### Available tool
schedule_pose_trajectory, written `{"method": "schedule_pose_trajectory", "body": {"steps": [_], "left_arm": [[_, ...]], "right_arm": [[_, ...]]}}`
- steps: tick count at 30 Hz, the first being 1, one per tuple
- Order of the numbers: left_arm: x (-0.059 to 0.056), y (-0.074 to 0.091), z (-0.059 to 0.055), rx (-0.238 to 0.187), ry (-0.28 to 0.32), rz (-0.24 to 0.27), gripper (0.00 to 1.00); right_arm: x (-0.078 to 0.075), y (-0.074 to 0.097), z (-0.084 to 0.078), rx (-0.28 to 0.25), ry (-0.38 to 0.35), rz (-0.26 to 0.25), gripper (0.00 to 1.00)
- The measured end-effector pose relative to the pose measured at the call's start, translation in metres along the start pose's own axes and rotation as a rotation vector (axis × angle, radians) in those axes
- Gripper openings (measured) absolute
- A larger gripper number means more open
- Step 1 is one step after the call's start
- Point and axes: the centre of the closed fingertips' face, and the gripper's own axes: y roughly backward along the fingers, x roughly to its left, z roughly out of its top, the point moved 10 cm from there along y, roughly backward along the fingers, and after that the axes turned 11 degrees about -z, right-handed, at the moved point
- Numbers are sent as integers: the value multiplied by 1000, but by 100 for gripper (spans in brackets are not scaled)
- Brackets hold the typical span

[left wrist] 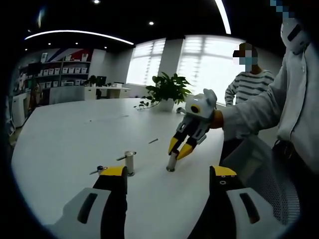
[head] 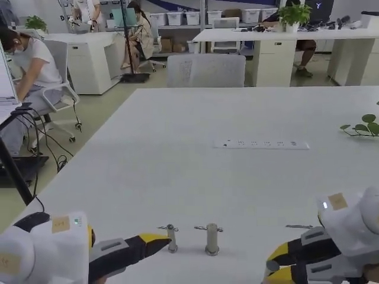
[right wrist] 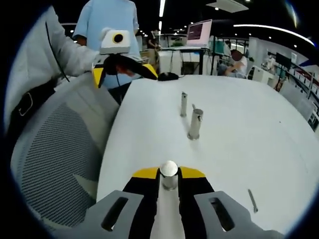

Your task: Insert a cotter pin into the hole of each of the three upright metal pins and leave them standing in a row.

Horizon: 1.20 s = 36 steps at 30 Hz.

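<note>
Up front, my right gripper clamps the third metal pin upright, presumably so the loose cotter pin can go in; left gripper hangs wide open.

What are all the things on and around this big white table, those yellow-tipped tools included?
fitted metal pins: two, silver, upright side by side near the front edge, a cotter pin through each top
bare metal pin: one, silver, upright, no cotter pin visible in it
loose cotter pin: one, silver, flat on the table right of the pins
power strip: one, white, mid-table
plant: one, green, right edge
table: one, white
chair: one, grey, far end
other people: several, at desks behind
left hand-held gripper: one, yellow and black, open, beside the left fitted pin
right hand-held gripper: one, yellow and black, shut on the bare metal pin
</note>
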Motion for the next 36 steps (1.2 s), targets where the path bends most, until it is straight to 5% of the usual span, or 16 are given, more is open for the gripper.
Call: {"method": "schedule_pose_trajectory", "body": {"steps": [15, 27, 36], "left_arm": [[3, 12, -3, 9, -3, 38, 68], [7, 20, -5, 9, 4, 66, 69], [8, 24, -8, 12, 20, 81, 69]], "right_arm": [[-15, 28, -6, -1, -80, 16, 34], [-49, 34, -31, 87, -111, -48, 43], [-85, 32, -38, 203, -68, -98, 38]]}}
